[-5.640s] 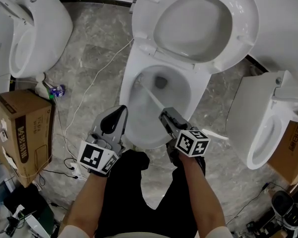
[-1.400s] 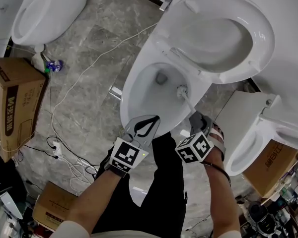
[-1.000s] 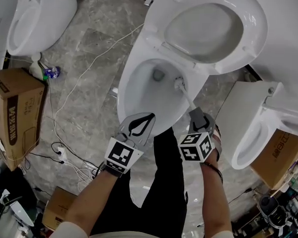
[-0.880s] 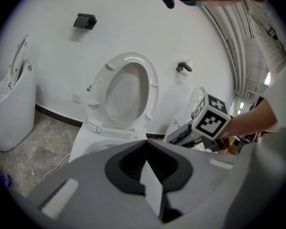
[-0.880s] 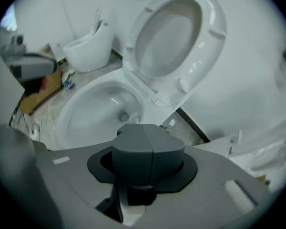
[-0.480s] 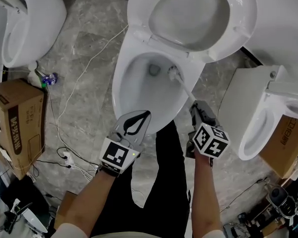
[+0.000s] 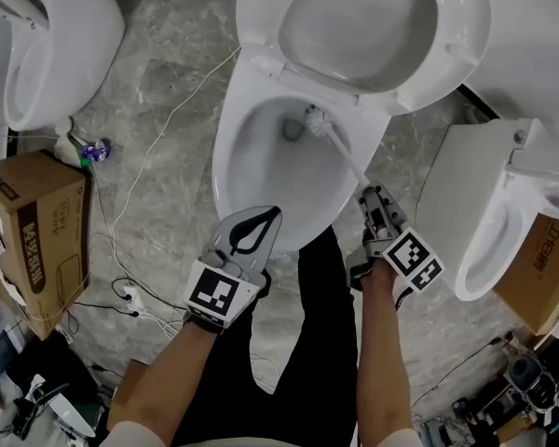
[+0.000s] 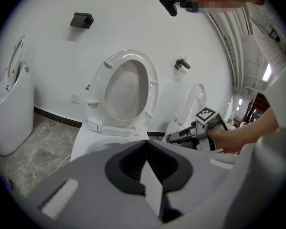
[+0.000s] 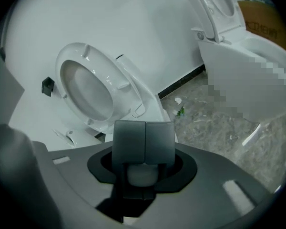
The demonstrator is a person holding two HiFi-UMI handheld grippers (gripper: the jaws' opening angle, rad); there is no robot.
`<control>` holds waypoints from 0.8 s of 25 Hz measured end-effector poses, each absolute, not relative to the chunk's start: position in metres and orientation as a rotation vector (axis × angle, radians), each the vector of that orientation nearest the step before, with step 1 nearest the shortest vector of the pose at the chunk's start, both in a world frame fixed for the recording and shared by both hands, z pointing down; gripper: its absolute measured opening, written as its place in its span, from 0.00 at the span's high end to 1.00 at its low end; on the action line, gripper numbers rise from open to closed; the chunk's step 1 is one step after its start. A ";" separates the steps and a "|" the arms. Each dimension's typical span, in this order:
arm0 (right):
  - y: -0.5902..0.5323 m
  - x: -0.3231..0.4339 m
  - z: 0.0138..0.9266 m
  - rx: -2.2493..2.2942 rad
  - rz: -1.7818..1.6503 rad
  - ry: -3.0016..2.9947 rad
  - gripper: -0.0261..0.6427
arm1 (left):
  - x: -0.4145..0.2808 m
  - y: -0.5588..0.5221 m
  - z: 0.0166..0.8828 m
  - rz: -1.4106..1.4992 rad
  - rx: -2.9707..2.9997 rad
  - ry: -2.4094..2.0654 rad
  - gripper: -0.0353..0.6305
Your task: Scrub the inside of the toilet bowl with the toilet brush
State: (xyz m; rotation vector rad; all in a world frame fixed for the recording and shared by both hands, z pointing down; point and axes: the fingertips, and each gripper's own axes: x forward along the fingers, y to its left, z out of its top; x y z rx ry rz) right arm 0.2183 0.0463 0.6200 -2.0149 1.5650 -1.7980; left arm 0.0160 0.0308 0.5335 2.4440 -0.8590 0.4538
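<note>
A white toilet (image 7: 261,91) stands with its lid (image 7: 359,26) raised in the head view. The toilet brush (image 7: 314,119) has its white head low inside the bowl, at the back wall just right of the drain hole (image 7: 293,130). Its thin handle slants down and right into my right gripper (image 7: 368,196), which is shut on it. In the right gripper view the jaws (image 9: 144,128) are pressed together with the white handle end below them. My left gripper (image 7: 265,220) hovers shut and empty over the bowl's front rim, its jaws (image 8: 145,144) meeting in a line.
Another white toilet (image 7: 47,45) stands at the left and a third (image 7: 503,222) at the right. Cardboard boxes (image 7: 33,240) (image 7: 545,268) flank them. White cables (image 7: 140,184) trail over the grey stone floor left of the bowl. The person's dark trouser legs (image 7: 298,343) are below the grippers.
The brush head has slid along the bowl's right side toward the back, ending close to the drain hole. The right gripper has shifted slightly right. The left gripper has stayed at the front rim.
</note>
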 end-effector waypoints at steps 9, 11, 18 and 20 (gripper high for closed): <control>0.021 0.187 0.639 -1.776 -1.839 1.624 0.71 | 0.005 0.029 0.540 0.453 2.438 -0.883 0.94; 0.013 0.177 0.641 -1.739 -1.847 1.671 0.71 | 0.002 0.026 0.541 0.450 2.441 -0.895 0.94; 0.006 0.139 0.649 -1.572 -1.911 1.789 0.71 | -0.013 0.022 0.541 0.426 2.393 -0.952 0.94; 0.007 0.129 0.650 -1.526 -1.929 1.844 0.71 | -0.017 0.021 0.540 0.419 2.387 -0.962 0.94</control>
